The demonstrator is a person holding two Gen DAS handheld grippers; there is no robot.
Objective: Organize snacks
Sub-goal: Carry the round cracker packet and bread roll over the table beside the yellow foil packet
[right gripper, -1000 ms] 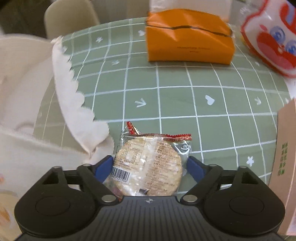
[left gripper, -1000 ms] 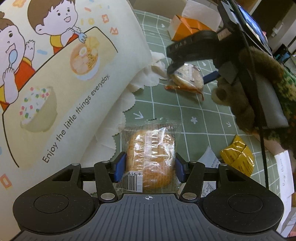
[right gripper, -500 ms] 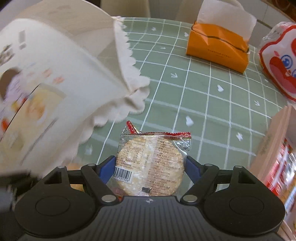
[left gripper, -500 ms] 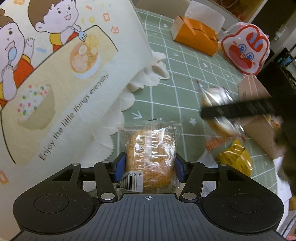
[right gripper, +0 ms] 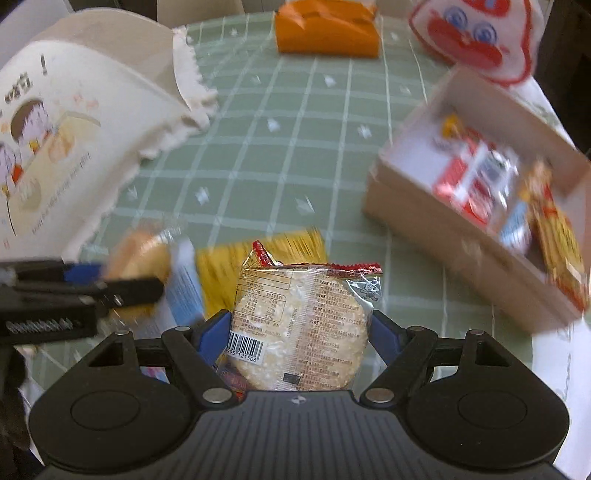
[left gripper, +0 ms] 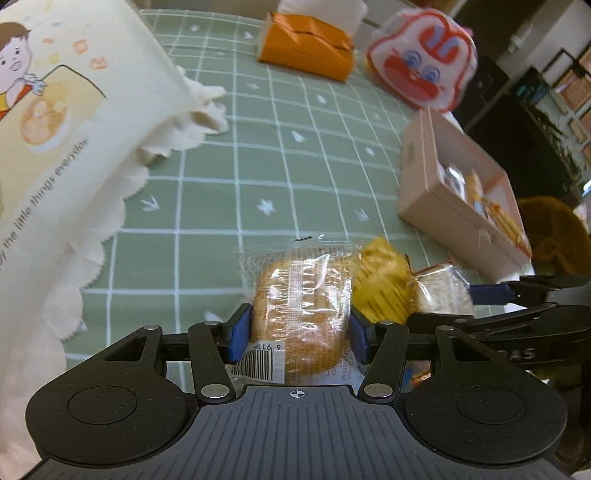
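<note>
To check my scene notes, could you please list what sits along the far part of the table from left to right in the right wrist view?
Printed cloth bag → orange tissue box → red-and-white cartoon bag.

Sage-green tablecloth point(left gripper: 229, 206) carries a white grid with small white motifs; solid orange tissue box point(left gripper: 306, 50); cream cartoon-printed fabric bag point(left gripper: 55, 122); white-and-red rabbit-face pouch point(left gripper: 421, 59); pale pink cardboard box point(left gripper: 439, 206); yellow foil snack packet point(left gripper: 380, 280)

A sage-green tablecloth with a white grid and small white motifs point(left gripper: 303, 155) covered the table. Beyond its far edge stood a pale chair back point(right gripper: 195, 11). To the right the room was dark, with dim shelving point(left gripper: 554, 85) barely discernible.
</note>
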